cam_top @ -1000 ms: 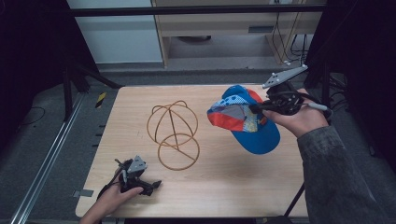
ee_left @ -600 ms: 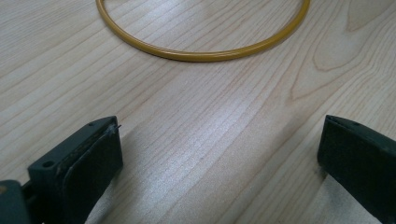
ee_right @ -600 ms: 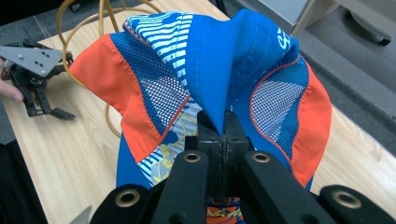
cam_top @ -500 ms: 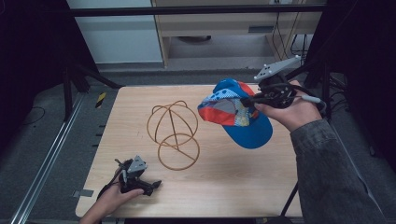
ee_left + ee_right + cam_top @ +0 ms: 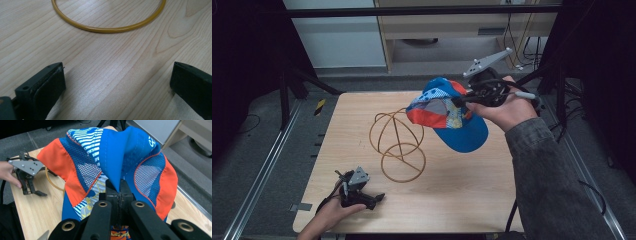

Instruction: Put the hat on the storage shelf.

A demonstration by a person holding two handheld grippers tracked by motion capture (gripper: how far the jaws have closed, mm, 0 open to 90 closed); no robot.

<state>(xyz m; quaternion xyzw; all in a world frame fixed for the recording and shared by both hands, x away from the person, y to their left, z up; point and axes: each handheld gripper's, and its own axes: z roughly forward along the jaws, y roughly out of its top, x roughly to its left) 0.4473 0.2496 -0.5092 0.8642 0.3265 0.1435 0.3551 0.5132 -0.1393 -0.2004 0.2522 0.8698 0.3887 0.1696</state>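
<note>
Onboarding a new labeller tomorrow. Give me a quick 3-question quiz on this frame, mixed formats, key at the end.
1. True or false: the right gripper is shut on the cap.
2. Where is the cap? A) flat on the table B) held up in the air beside the wire stand C) seated on the wire stand
3. Fill in: the left gripper rests on the table with its jaws ____.

Key:
1. True; the jaws pinch the blue fabric.
2. B; the wire stand is bare.
3. Open, with bare wood between them.
</note>
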